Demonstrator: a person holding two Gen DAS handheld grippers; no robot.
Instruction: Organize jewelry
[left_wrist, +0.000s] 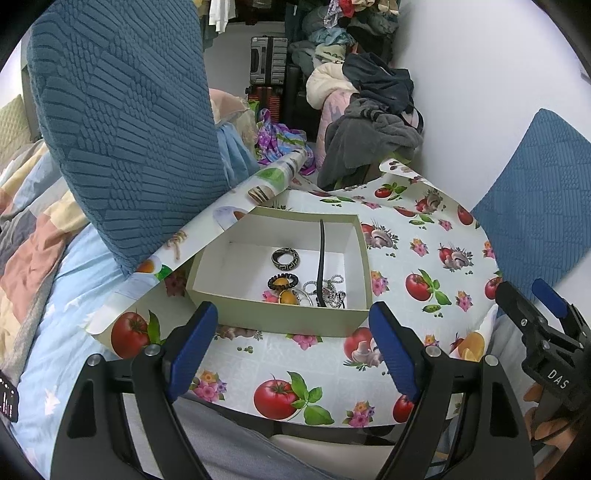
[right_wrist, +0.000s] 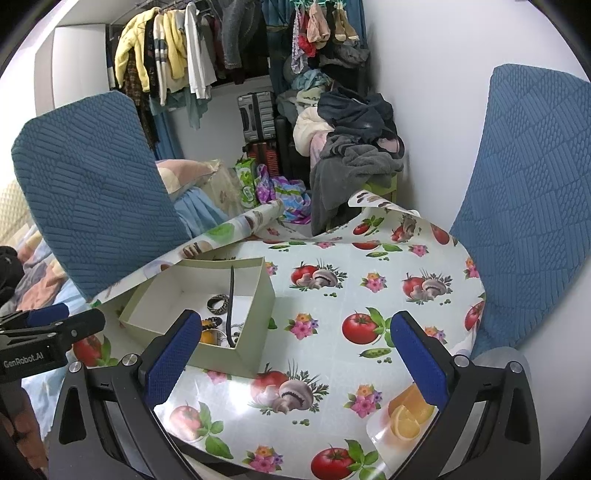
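**Both grippers empty, jewelry gathered in the box**

The left gripper (left_wrist: 293, 347) hangs with jaws wide apart and nothing between them, tilted down at the near wall of the box (left_wrist: 284, 321). The right gripper (right_wrist: 295, 365) is likewise spread and empty, over bare tablecloth (right_wrist: 332, 406) to the box's right. The jewelry (left_wrist: 306, 288) lies inside the box; no loose pieces show outside, so the task looks nearly done.
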